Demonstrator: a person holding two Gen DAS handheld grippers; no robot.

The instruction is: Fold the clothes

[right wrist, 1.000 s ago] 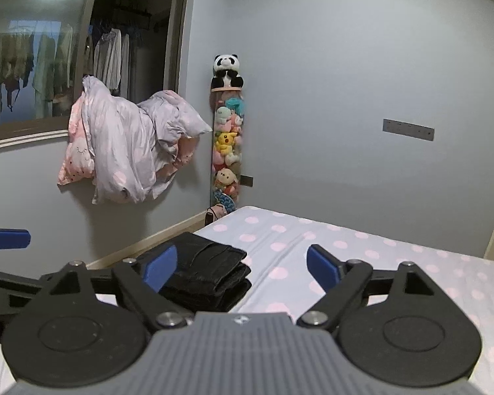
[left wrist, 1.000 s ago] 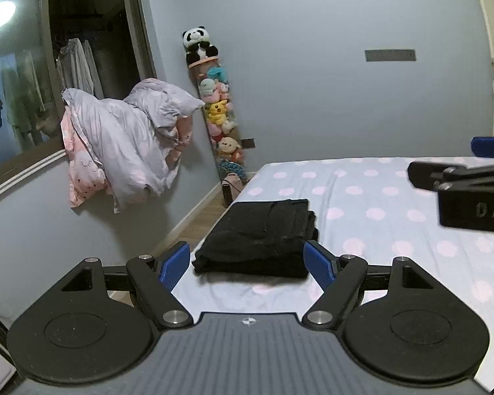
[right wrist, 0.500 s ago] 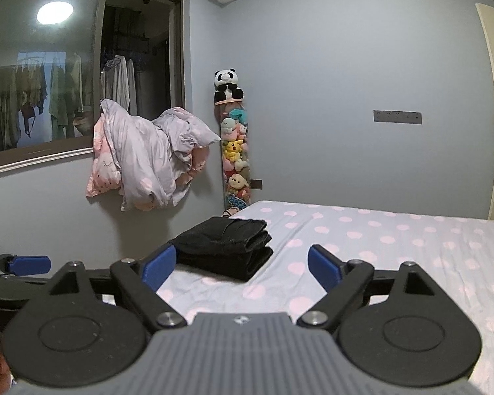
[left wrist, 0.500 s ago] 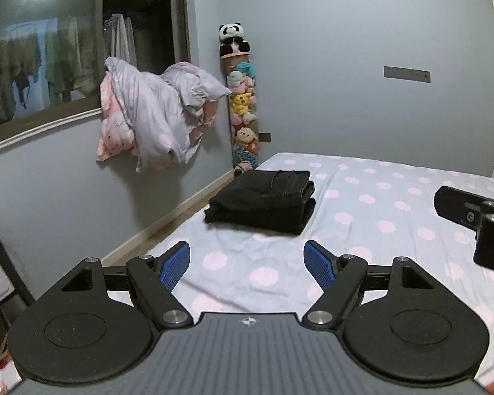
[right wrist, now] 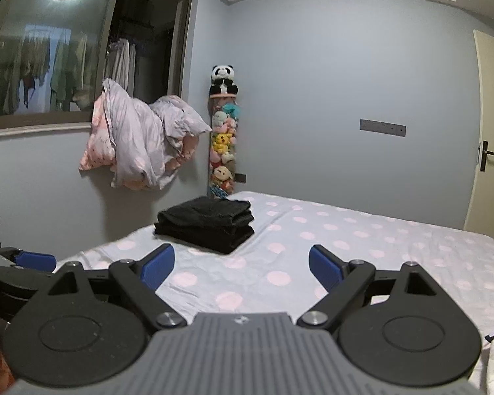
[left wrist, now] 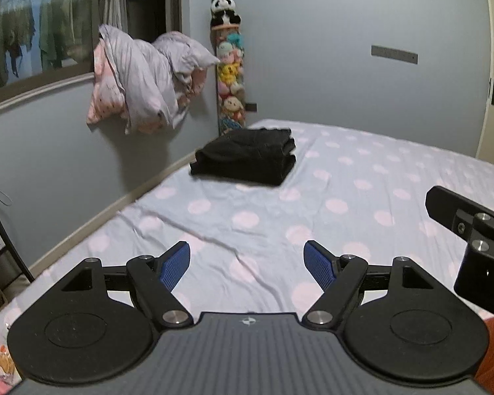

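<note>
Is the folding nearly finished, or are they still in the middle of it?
One black garment already lies folded on the polka-dot bed. Nothing is in hand: left gripper and right gripper both have open, empty jaws. Whether more clothes are left, these views don't show.

My left gripper is matte black: two broad rounded plates, each with a shallow round recess, linked by arms with silver pivot screws, around a ribbed grey centre plate bearing a small round emblem. Its fingers carry ribbed blue pads. My right gripper has the same black plates, silver screws and blue pads.
</note>
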